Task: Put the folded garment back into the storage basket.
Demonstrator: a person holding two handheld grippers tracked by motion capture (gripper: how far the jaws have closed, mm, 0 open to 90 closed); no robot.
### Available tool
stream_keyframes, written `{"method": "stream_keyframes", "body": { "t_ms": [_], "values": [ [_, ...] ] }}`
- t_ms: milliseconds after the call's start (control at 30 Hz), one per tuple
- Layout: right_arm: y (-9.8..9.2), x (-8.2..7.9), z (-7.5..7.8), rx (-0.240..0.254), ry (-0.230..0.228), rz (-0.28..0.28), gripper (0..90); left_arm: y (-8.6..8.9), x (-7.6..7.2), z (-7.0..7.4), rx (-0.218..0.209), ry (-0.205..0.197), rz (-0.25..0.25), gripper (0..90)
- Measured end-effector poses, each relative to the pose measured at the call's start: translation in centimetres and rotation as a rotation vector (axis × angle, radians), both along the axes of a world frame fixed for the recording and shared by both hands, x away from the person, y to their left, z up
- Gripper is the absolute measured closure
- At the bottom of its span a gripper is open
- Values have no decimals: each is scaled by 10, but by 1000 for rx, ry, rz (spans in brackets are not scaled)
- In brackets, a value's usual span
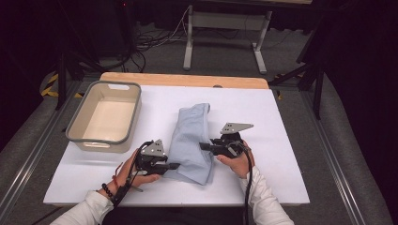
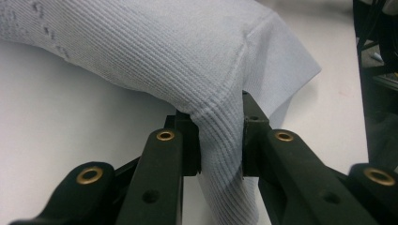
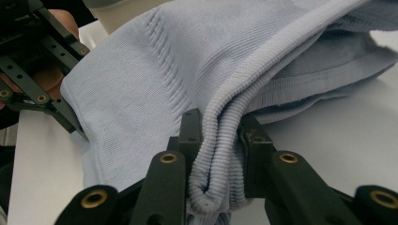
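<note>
Black jaws of my left gripper [image 2: 220, 140] pinch a fold of the pale blue knit garment [image 1: 192, 140], which lies at centre frame in the high view. My right gripper [image 3: 218, 145] clamps its doubled ribbed hem [image 3: 220, 154]. Risk as I judge it: uneven lifting could pull the thin left-hand fold free, or drag cloth against the grey bin [image 1: 80, 136] at upper left.

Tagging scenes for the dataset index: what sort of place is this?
Probably a lab recording station, not a home: a white-topped table ringed by dark curtains, loose cables on the floor, and metal stand legs behind. A light blue garment and a bin are the props.
</note>
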State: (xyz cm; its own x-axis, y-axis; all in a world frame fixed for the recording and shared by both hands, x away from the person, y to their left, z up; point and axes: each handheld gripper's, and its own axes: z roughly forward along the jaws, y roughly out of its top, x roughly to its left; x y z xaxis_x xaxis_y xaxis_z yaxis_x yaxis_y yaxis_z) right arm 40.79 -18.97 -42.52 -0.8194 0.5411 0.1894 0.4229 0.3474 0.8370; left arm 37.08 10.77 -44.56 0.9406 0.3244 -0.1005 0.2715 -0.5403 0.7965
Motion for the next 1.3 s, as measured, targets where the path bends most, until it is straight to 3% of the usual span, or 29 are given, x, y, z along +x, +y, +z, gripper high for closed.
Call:
{"method": "stream_keyframes", "body": {
  "t_ms": [700,1300],
  "values": [
    [11,-11,14,14,-90,-17,746,11,-1,13,24,-72,0,757],
    [17,-11,19,4,-127,-34,746,14,1,18,43,-102,10,758]
  ]
}}
